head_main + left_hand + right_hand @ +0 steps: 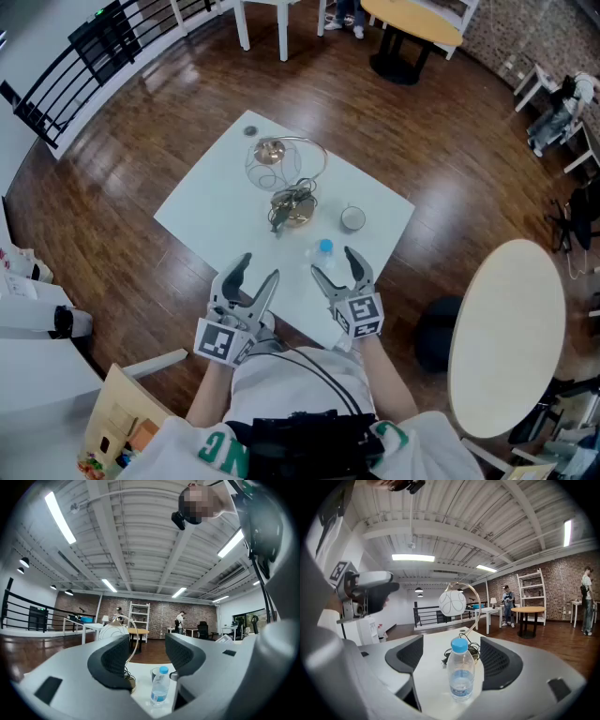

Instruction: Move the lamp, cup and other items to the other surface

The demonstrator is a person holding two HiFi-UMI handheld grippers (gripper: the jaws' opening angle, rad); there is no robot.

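Step in hand: first pick, nothing moved yet. The lamp (281,169), cup (352,218) and water bottle (324,248) all stand on the white square counter (206,202).

Right gripper (335,262): jaws spread, bottle upright between them near the counter's front edge, pads clear of it. Left gripper (260,267): jaws spread, nothing between them.

Next move, as judged: advance the right jaws to the bottle's mid-body, close gently, lift, and carry it to the pale round table (511,337) at right, the probable target.

Materials:
- Bottle: clear thin plastic, blue cap, part-filled; likely to dent.
- Cup: small, round, glassy.
- Lamp: globe on a curved metal stem, brassy base, dark cord (279,221) bundled there; snag risk.
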